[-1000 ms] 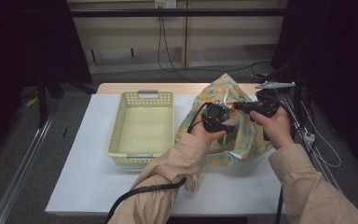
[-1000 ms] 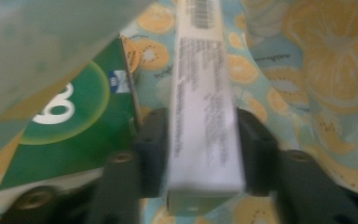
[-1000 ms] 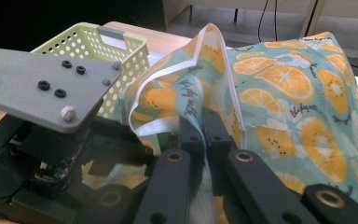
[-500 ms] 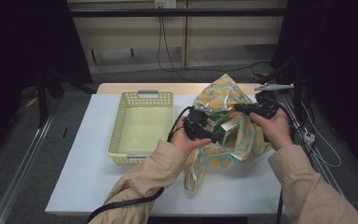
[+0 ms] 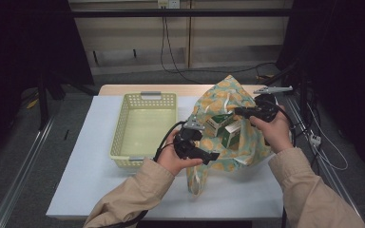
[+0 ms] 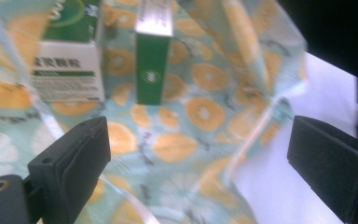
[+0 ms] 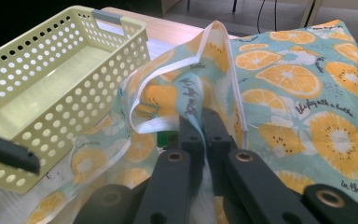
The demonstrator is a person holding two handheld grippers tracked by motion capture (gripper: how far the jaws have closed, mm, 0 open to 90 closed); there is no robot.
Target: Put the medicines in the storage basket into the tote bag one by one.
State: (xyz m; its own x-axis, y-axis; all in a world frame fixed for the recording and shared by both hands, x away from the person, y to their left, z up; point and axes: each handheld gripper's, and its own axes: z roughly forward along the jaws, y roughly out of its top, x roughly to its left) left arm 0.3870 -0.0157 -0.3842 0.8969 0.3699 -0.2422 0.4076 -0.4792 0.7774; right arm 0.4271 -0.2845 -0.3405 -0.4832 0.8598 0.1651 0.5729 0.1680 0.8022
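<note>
The right hand-held gripper [image 7: 204, 135] is clamped on the rim of the orange-print bag [image 5: 228, 128], which is held up at the right of the tabletop [image 5: 90, 161], beside the empty basket [image 5: 145, 124]. The left hand-held gripper [image 5: 204, 154] is held wide open at the bag's mouth, where two green boxes [image 6: 107, 51] are seen inside. The cloth is judged soft and light; the stiff boxes should be taken across their flat sides. Compared with half a second earlier, the left gripper has been drawn lower.

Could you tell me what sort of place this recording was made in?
Probably a lab or recording studio rather than a home: a white table ringed by dark curtains, loose cables on the floor, and a wall socket.
</note>
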